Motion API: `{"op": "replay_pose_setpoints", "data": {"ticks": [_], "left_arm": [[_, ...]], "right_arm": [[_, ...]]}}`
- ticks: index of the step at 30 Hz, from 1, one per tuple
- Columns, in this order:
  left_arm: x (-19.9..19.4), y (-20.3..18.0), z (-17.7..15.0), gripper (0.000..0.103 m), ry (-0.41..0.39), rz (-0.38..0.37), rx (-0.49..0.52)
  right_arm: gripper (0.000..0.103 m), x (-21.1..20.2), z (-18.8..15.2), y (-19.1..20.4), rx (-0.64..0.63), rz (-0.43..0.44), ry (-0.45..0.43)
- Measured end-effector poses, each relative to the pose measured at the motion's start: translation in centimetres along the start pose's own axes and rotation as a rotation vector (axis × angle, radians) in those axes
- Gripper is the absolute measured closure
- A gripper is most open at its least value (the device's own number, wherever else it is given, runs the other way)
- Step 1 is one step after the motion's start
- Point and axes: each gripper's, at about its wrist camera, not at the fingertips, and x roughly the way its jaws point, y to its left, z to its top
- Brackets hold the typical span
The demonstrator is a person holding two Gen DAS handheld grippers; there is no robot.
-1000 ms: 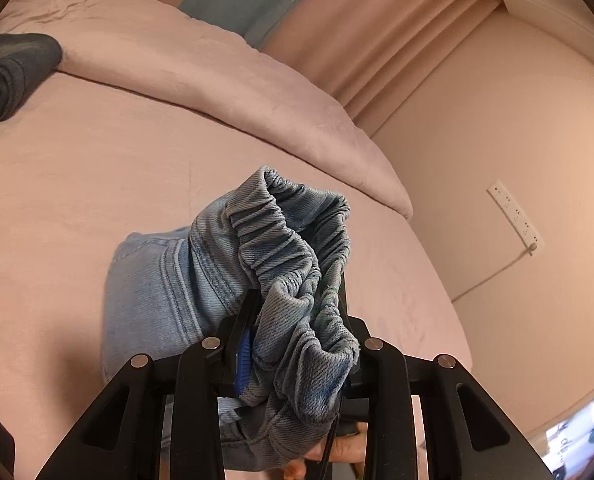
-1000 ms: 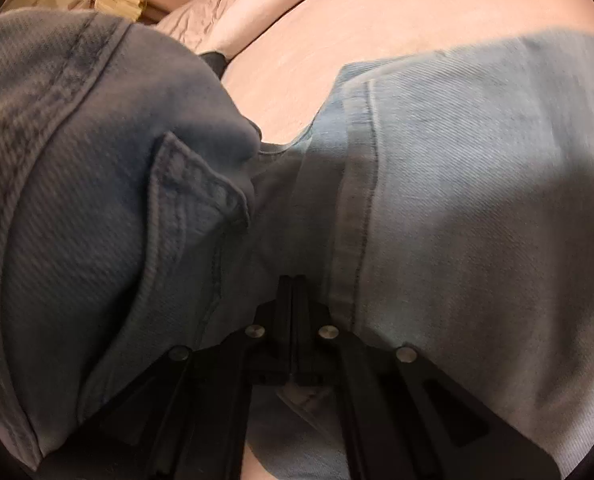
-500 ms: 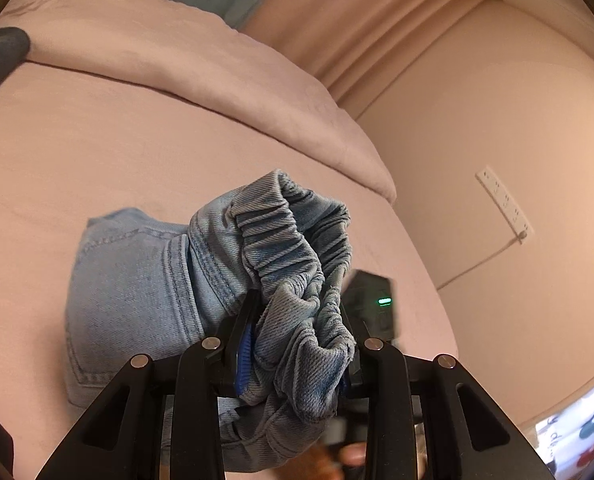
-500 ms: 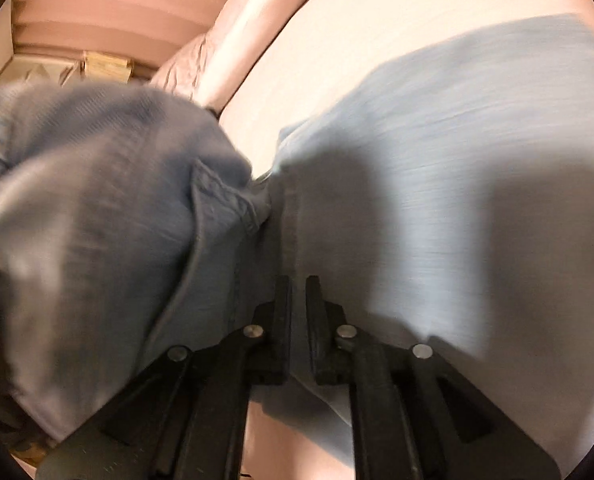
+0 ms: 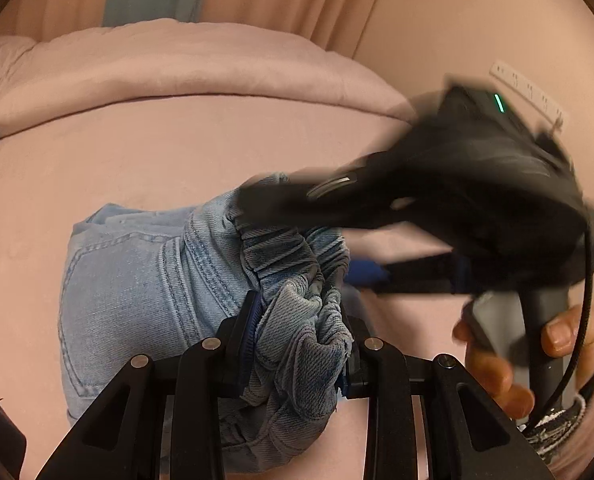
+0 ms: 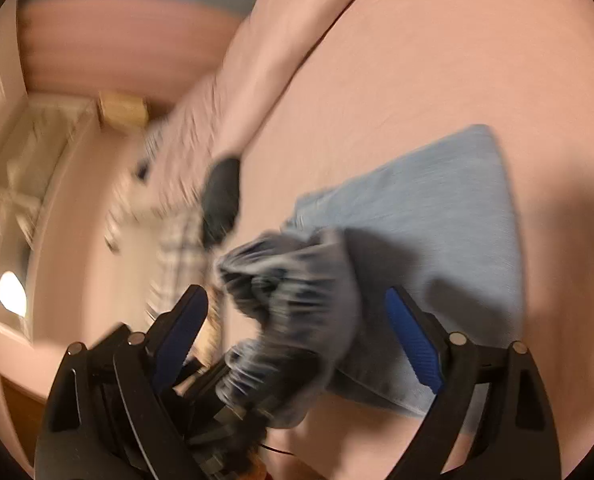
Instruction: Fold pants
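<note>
1. Light-blue denim pants lying on the pink bed, legs already doubled into a flat panel, waist end lifted off the sheet.
2. Left tool clamped narrowly on the bunched elastic waistband; blue pads pressing the gathered cloth from both sides.
3. Right tool with jaws opening wide, blue pads well apart; waistband folds sitting between them but not pressed, so nothing gripped on that side.
4. Right tool also seen blurred from the left wrist view, carried by a hand on its grey handle, crossing just above the waistband.
5. Handling, as a judgement: soft, limp, middling-heavy denim; no slip on the ribbed pads, no fragility; sags and rumples wherever unsupported.
6. Best hold likely the thick stitched waistband at its free corner, or a side seam, rather than single-layer cloth that slides out of fold.
7. Likely risk: one-sided grip letting the waist twist and land crooked on the folded legs.
8. Dark rolled garment near the duvet, well apart from the pants.
</note>
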Motion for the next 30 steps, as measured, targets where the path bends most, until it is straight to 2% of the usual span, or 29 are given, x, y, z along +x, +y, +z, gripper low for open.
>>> {"op": "replay_pose_setpoints", "data": {"ticks": [1, 2, 4, 6, 9, 12, 14, 16, 18, 19, 21, 23, 24, 27, 28, 30], "left_arm": [[-0.1, -0.2, 0.2, 0.072, -0.004, 0.012, 0.007], [-0.5, -0.1, 0.5, 0.072, -0.014, 0.015, 0.002], [-1.1, -0.5, 1.3, 0.072, -0.032, -0.001, 0.005], [-1.4, -1.9, 1.8, 0.072, -0.042, 0.008, 0.064], [0.1, -3.7, 2.1, 0.072, -0.008, 0.015, 0.103], [2.5, -4.8, 1.6, 0.072, 0.034, -0.004, 0.115], [4.0, -5.6, 1.3, 0.072, 0.063, 0.000, 0.128], [5.3, -6.4, 1.1, 0.072, 0.087, 0.030, 0.160], [6.6, -7.1, 0.7, 0.072, 0.112, 0.090, 0.203], [7.1, -7.3, 0.5, 0.068, 0.126, 0.097, 0.207], [7.5, -7.2, 0.2, 0.059, 0.137, 0.070, 0.194], [6.9, -6.7, -0.2, 0.049, 0.145, 0.012, 0.158], [6.5, -6.4, -0.2, 0.047, 0.156, -0.023, 0.130], [4.5, -5.2, -0.5, 0.044, 0.153, -0.103, 0.059], [3.8, -4.8, -0.6, 0.044, 0.144, -0.128, 0.038], [1.5, -3.7, -1.1, 0.043, 0.090, -0.196, -0.016]], "right_arm": [[0.054, 0.6, 0.4, 0.7, -0.040, -0.052, 0.016], [0.056, 1.1, 1.0, 0.8, -0.060, -0.103, 0.027], [0.063, 0.7, 1.9, 0.9, -0.075, -0.082, 0.023], [0.064, -0.3, 1.7, 1.8, -0.109, -0.048, 0.001], [0.065, -1.8, 2.7, 1.6, -0.113, -0.018, -0.021], [0.065, -2.1, 2.4, -0.2, -0.137, -0.051, -0.025], [0.065, -2.6, 2.8, -2.1, -0.101, -0.060, -0.018], [0.065, -1.8, 3.0, -2.6, -0.064, -0.055, -0.020], [0.064, -1.5, 3.1, -3.9, -0.026, -0.031, -0.018], [0.064, -1.2, 3.0, -4.5, -0.014, -0.019, -0.017], [0.062, -0.5, 2.9, -5.0, -0.007, -0.007, -0.014], [0.057, -0.4, 2.9, -6.1, 0.019, 0.013, -0.029], [0.052, -0.5, 2.9, -6.4, 0.031, 0.014, -0.038], [0.050, -1.9, 2.6, -7.0, 0.048, 0.009, -0.058], [0.043, -2.5, 2.6, -6.8, 0.035, -0.013, -0.061], [0.040, -3.9, 2.4, -5.6, -0.027, -0.120, -0.101]]}}
